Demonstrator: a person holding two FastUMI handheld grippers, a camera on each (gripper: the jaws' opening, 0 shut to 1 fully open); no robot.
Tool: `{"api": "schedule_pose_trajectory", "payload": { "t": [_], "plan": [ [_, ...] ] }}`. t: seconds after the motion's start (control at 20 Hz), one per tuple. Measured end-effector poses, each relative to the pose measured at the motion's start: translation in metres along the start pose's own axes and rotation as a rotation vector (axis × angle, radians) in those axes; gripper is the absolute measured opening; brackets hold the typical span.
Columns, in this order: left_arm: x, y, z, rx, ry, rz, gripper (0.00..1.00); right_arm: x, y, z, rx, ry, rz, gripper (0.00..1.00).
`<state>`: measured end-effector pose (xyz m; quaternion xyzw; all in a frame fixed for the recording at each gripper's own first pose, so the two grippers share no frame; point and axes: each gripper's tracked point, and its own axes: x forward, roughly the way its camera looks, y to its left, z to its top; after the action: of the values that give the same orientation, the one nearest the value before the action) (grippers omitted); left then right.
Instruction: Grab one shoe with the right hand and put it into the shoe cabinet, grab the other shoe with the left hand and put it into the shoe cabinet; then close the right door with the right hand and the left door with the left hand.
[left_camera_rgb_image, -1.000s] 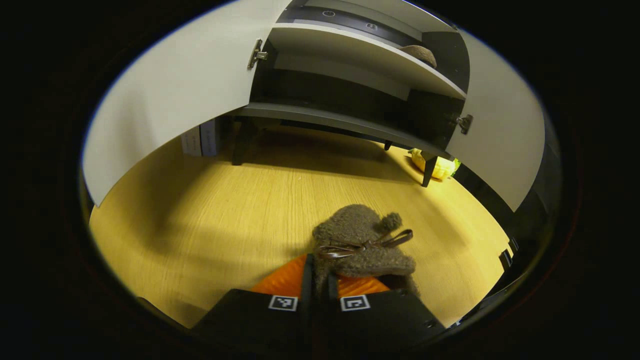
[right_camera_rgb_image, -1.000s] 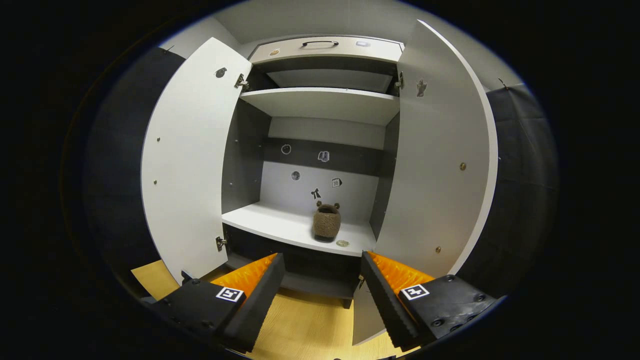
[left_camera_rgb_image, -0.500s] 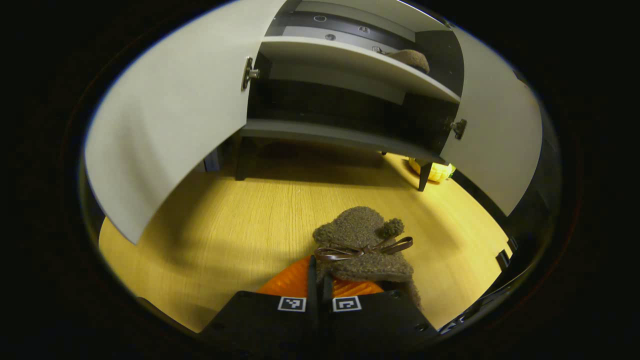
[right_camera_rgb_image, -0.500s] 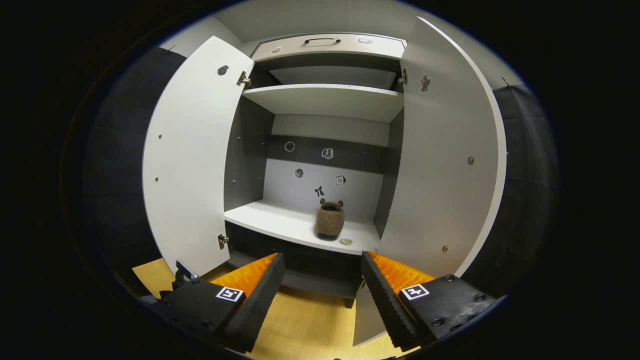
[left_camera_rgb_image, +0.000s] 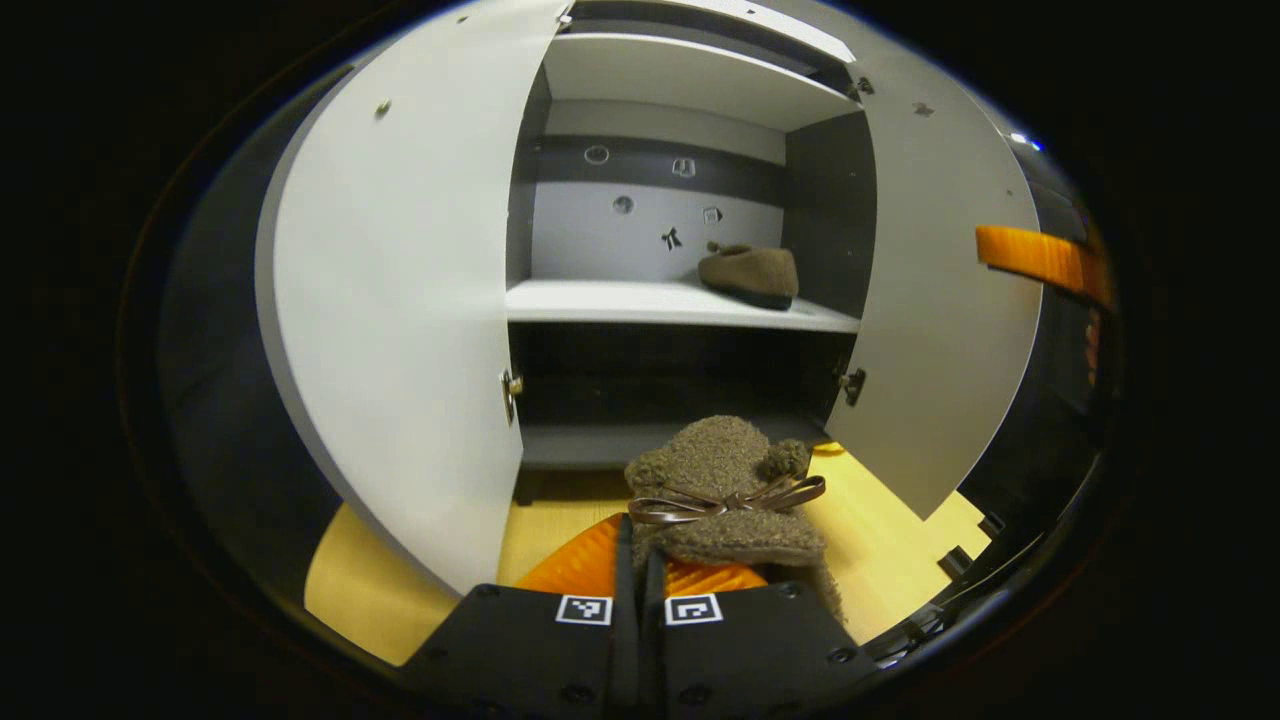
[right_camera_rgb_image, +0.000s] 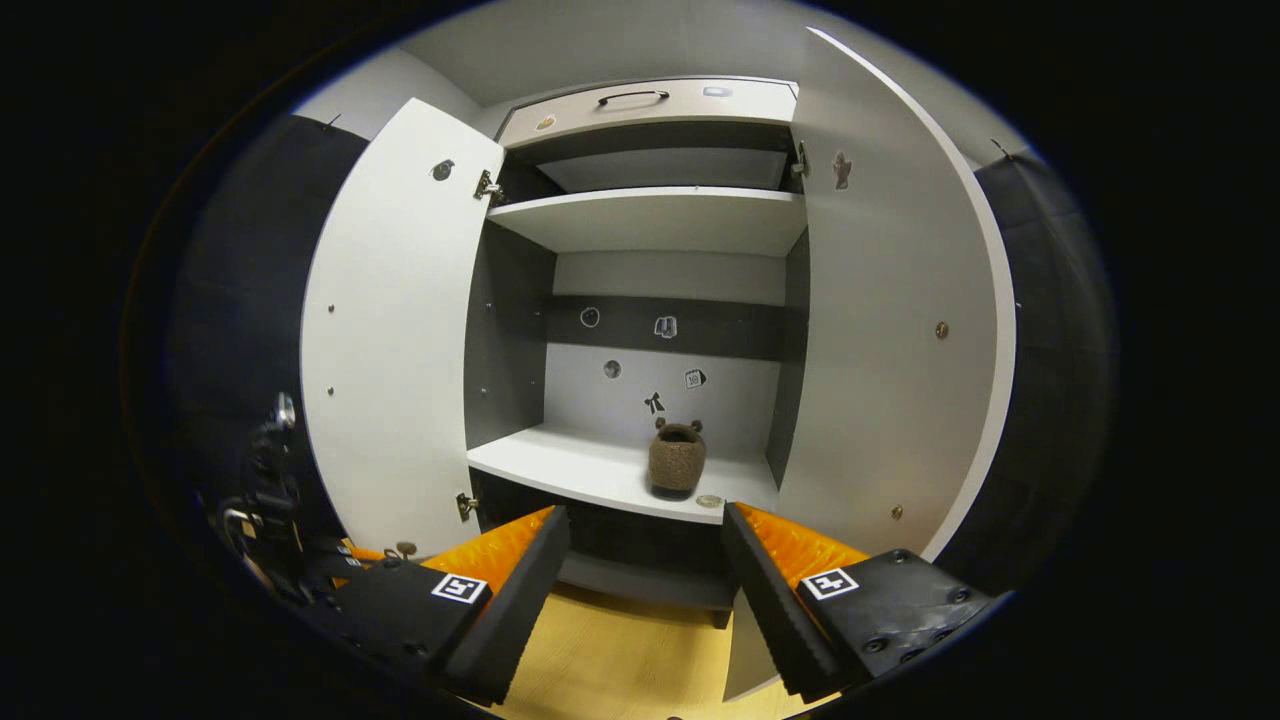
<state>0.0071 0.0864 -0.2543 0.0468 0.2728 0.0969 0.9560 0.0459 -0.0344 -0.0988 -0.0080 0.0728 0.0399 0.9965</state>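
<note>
My left gripper (left_camera_rgb_image: 637, 560) is shut on a fuzzy brown shoe with a ribbon bow (left_camera_rgb_image: 728, 485), held up off the floor in front of the shoe cabinet (left_camera_rgb_image: 660, 300). The other brown shoe (left_camera_rgb_image: 750, 272) sits on the white middle shelf, towards its right side. From the right gripper view that shoe (right_camera_rgb_image: 677, 459) faces me end-on. Both cabinet doors stand open: the left door (right_camera_rgb_image: 390, 330) and the right door (right_camera_rgb_image: 885, 320). My right gripper (right_camera_rgb_image: 645, 590) is open and empty, below and in front of the shelf. Its orange finger (left_camera_rgb_image: 1040, 255) shows at the right edge of the left gripper view.
The floor (right_camera_rgb_image: 610, 670) is light wood. An upper shelf (right_camera_rgb_image: 655, 215) and a drawer with a handle (right_camera_rgb_image: 635, 97) sit above the shoe shelf. A dark device (right_camera_rgb_image: 265, 500) with the left gripper appears low at the left of the right gripper view.
My left gripper has lifted and tilted up with the shoe, from looking at the floor to facing the open cabinet. The right gripper has barely moved and stays open.
</note>
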Motion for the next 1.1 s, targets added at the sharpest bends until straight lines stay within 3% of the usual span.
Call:
{"api": "schedule_pose_trajectory", "payload": {
  "t": [0.25, 0.65, 0.9, 1.1],
  "plan": [
    [0.001, -0.004, 0.099, -0.047, -0.081, 0.028, 0.05, -0.004, 0.001, 0.007, 0.034, -0.024, 0.027, 0.98],
    [0.094, 0.004, 0.222, -0.063, -0.174, 0.085, 0.05, -0.014, 0.003, 0.018, 0.047, -0.045, 0.050, 0.98],
    [0.173, 0.013, 0.262, -0.107, -0.160, 0.087, 0.05, -0.011, -0.003, 0.020, 0.011, -0.043, 0.052, 0.98],
    [0.241, 0.039, 0.266, -0.111, -0.088, 0.151, 0.05, -0.004, -0.004, 0.021, 0.005, -0.037, 0.060, 0.98]
  ]
}}
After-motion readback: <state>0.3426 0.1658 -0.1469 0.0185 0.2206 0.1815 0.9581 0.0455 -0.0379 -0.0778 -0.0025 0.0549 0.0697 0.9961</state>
